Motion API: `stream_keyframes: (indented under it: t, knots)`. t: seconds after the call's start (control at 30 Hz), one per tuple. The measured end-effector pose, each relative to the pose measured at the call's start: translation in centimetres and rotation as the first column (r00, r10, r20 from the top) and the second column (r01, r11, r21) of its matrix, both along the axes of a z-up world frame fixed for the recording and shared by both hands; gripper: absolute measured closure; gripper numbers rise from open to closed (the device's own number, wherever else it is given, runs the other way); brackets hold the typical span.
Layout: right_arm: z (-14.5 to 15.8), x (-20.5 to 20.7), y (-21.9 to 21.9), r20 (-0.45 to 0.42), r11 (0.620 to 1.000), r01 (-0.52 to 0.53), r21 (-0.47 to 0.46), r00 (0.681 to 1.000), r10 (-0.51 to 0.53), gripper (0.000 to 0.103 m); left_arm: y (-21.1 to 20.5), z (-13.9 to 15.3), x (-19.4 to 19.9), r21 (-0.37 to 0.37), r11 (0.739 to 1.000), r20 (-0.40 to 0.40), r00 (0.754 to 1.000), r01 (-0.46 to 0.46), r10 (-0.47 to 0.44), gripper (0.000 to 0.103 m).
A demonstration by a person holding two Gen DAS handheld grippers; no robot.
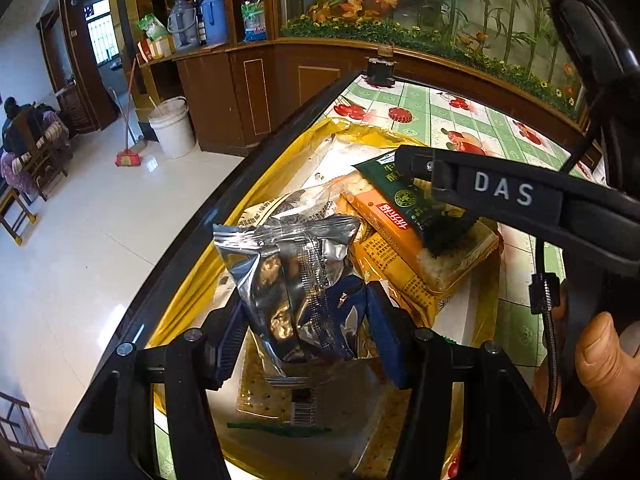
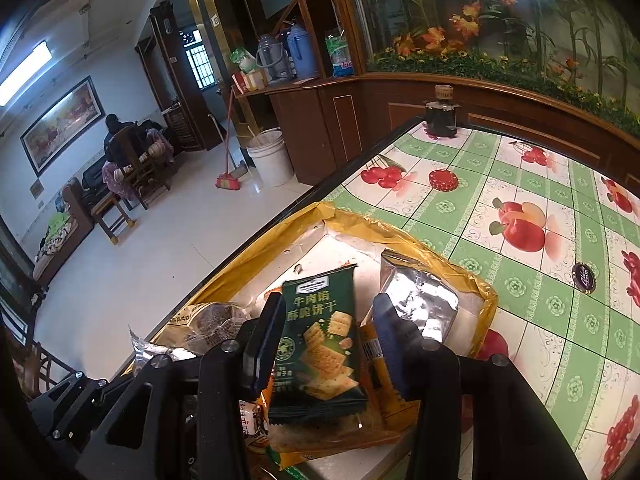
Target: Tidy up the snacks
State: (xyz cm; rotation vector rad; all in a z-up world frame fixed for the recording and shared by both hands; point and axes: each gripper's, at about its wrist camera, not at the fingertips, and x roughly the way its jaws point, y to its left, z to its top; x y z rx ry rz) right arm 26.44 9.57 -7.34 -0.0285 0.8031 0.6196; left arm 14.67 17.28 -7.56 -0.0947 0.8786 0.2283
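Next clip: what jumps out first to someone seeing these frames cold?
A silver packet between the left gripper's fingers, and a green cracker packet between the right gripper's. Both hang over a yellow-rimmed tray piled with snacks, on a fruit-print tablecloth.

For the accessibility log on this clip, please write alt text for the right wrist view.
A dark green cracker packet stands between the fingers of the right claw, over orange snack packs in a shallow yellow-edged box. A silver foil packet lies just beyond, and the box sits on a green fruit-print tablecloth.
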Motion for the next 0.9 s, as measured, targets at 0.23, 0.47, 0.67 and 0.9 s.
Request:
stream_keyframes:
  t: [0.23,0.47,0.67,0.9]
  knots:
    - [1.0,-1.2,-1.8,0.011,0.999,0.012,0.032,1.000,-0.012,0.040,-0.7,0.3,-0.6,0.034,0.999,-0.007,1.000,-0.006,0.007,0.026]
    - [1.8,-3.6,-4.5,0.033,0.999,0.022,0.030,0.999,-0.023,0.028,-1.8,1.1,-2.3,0.041,0.999,0.010,1.000,0.015,-0.016,0.026]
    - [1.7,-6.0,-6.8,0.038,1.000,0.019,0.022,0.999,-0.020,0.025,-3.5,2.3,-5.0,0.060,0.997,0.061,0.997,0.053,-0.057,0.026]
    - [1.5,-8.4,-9.2,0.034,0.999,0.023,0.022,0.999,-0.024,0.022,-4.2,3.5,-7.5,0.074,0.996,0.101,0.993,0.056,-0.063,0.026]
